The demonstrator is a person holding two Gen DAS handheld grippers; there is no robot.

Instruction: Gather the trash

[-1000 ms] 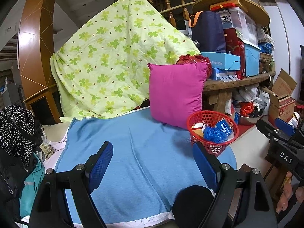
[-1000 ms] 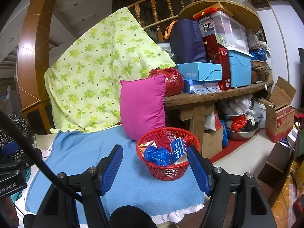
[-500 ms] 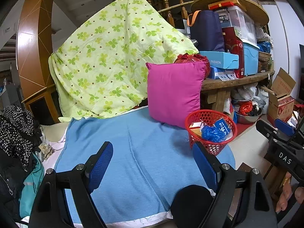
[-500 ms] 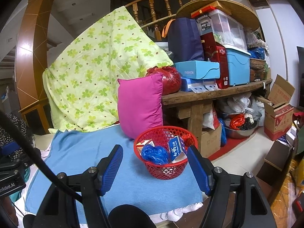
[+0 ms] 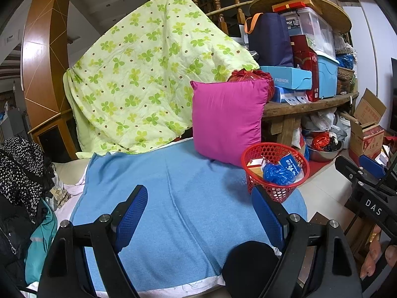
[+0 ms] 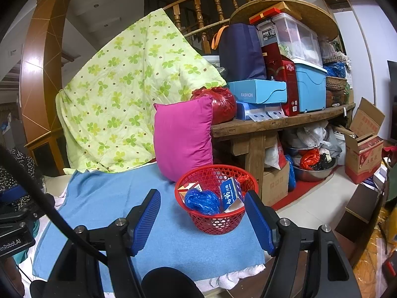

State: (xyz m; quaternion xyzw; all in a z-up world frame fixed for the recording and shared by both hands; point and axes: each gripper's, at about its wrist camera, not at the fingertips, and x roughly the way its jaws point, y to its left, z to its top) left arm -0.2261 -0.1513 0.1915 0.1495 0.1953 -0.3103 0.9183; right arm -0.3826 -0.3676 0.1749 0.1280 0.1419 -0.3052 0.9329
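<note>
Left gripper (image 5: 199, 211) jaws wide apart, empty, over the blue towel cloth (image 5: 178, 193). Right gripper (image 6: 202, 217) also apart, empty; the red mesh basket (image 6: 215, 221) sits just beyond its fingertips, untouched. The basket stands on the cloth's near right corner, holding a crumpled blue plastic bag (image 6: 202, 201), a blue-white carton (image 6: 229, 193) and a small box (image 6: 189, 187). Against the earlier frames, both grippers unchanged in opening; the view has barely shifted. Magenta pillow (image 6: 182, 136) stands upright behind the basket.
</note>
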